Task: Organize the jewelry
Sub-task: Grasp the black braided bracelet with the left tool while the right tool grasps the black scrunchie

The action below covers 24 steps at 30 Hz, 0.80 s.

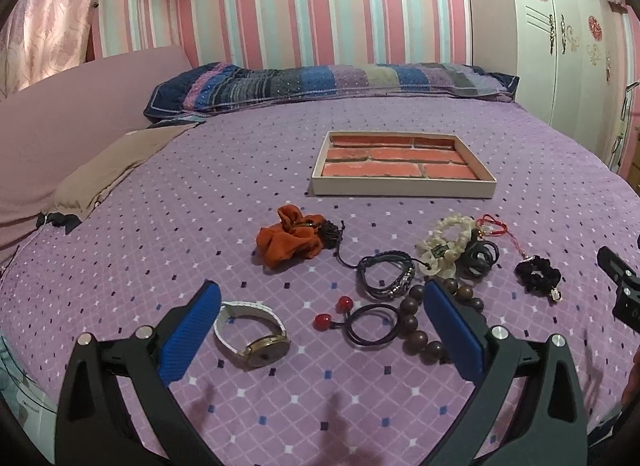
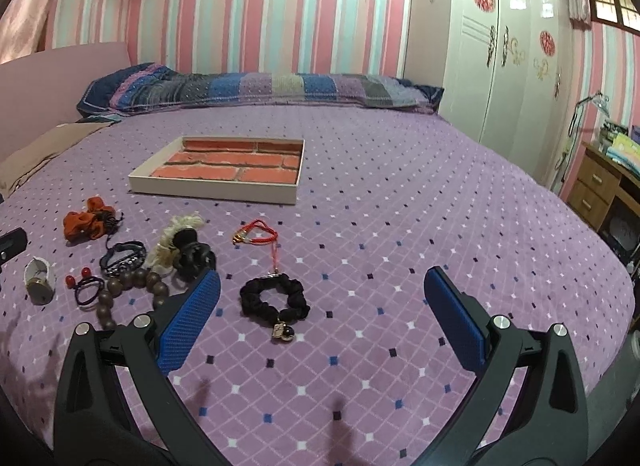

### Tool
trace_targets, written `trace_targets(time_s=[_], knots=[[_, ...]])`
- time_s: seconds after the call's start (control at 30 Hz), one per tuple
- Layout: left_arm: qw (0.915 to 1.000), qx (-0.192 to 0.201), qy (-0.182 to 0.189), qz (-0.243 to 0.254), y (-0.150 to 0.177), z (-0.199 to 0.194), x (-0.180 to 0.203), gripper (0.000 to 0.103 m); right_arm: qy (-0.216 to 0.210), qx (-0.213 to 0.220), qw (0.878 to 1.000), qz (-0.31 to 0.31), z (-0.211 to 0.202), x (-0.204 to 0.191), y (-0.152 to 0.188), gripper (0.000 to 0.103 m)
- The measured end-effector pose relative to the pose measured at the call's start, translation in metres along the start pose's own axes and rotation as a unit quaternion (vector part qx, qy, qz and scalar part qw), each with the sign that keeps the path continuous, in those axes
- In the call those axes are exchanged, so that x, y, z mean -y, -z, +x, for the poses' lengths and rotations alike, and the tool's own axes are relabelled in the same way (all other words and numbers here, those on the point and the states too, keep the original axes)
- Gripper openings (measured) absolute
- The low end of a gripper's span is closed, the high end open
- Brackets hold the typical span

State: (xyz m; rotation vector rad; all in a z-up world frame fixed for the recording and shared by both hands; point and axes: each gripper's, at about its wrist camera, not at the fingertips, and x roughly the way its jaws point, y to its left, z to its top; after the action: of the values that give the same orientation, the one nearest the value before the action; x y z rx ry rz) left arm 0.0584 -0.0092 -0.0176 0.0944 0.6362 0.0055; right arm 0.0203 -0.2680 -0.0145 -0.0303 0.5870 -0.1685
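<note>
Jewelry lies scattered on a purple bedspread. In the left wrist view my left gripper (image 1: pixel 322 296) is open above a white-strap watch (image 1: pixel 256 332), a red-bead hair tie (image 1: pixel 360 322) and a brown bead bracelet (image 1: pixel 424 330). Farther off lie an orange scrunchie (image 1: pixel 290 240), a dark braided bracelet (image 1: pixel 386 272) and a cream scrunchie (image 1: pixel 444 242). An empty brick-lined tray (image 1: pixel 400 187) sits beyond. My right gripper (image 2: pixel 322 286) is open, with a black scrunchie (image 2: pixel 274 300) bearing a charm between its fingers' reach and a red cord charm (image 2: pixel 256 236) past it.
A long striped pillow (image 1: pixel 332 81) lies at the bed's head against a striped wall. A white wardrobe (image 2: pixel 500 49) stands right of the bed, and a wooden desk (image 2: pixel 600 185) sits past the bed's right edge. A tan cloth (image 1: pixel 108 161) lies on the left.
</note>
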Motion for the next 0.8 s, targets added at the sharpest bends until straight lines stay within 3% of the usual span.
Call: trace_targets(time_s=[0.27,0.47,0.6,0.8], knots=[[0.9996,-0.023,-0.008,0.017,0.001,0.026,0.004,0.099,-0.007,-0.029,0.999,0.013,0.028,0.004,-0.001,0.099],[0.9967,-0.058,0.050,-0.028,-0.002,0.053,-0.003,0.099,-0.017,-0.039,0.999,0.011,0.045,0.004,-0.001,0.099],[0.9974,-0.060,0.033,-0.025,-0.007,0.067,0.003,0.099,-0.017,-0.046,0.999,0.005,0.057,0.004,0.001,0.099],[0.9960,-0.078,0.043,-0.008,-0.010,0.092,0.013,0.099,-0.020,-0.064,0.998,0.017,0.076,0.011,0.003,0.099]])
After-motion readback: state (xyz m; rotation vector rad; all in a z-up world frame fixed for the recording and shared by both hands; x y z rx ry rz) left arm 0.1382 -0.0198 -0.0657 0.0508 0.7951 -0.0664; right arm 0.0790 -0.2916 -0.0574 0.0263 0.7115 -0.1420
